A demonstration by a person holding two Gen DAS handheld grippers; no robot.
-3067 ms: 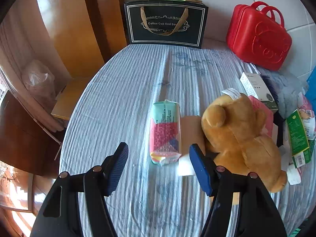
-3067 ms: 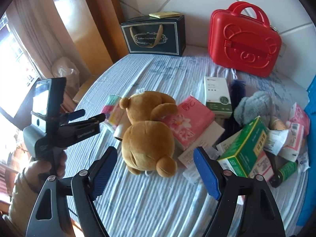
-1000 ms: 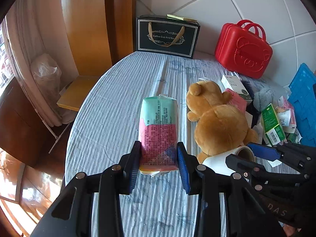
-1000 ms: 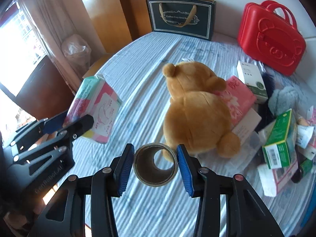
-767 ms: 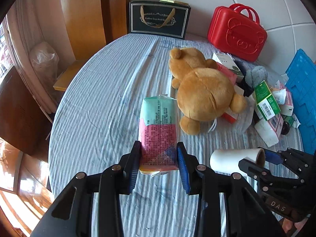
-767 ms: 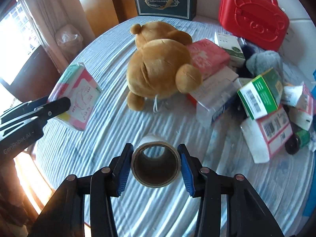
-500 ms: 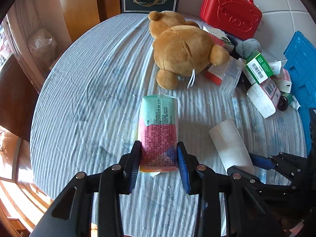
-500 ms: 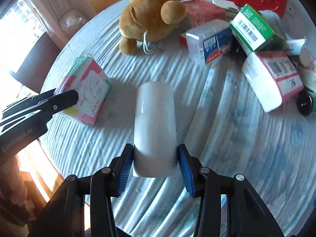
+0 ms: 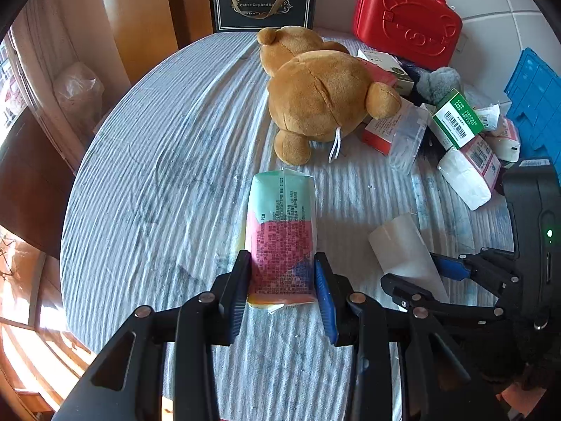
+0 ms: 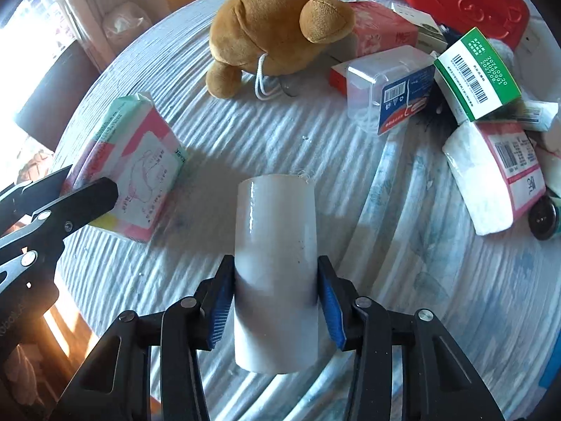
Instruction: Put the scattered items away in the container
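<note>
Blue-padded left gripper (image 9: 283, 286) pinching tissue pack (image 9: 281, 235), right gripper (image 10: 276, 303) pinching white roll (image 10: 276, 273), both tilted downward.

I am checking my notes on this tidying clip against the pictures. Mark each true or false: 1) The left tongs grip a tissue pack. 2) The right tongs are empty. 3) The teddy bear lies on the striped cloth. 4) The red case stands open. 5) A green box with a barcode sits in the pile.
1) True: the left tongs clamp the tissue pack.
2) False: the right tongs hold a white roll.
3) True: the teddy bear lies on the striped cloth.
4) False: the red case is closed.
5) True: the green box sits there.
</note>
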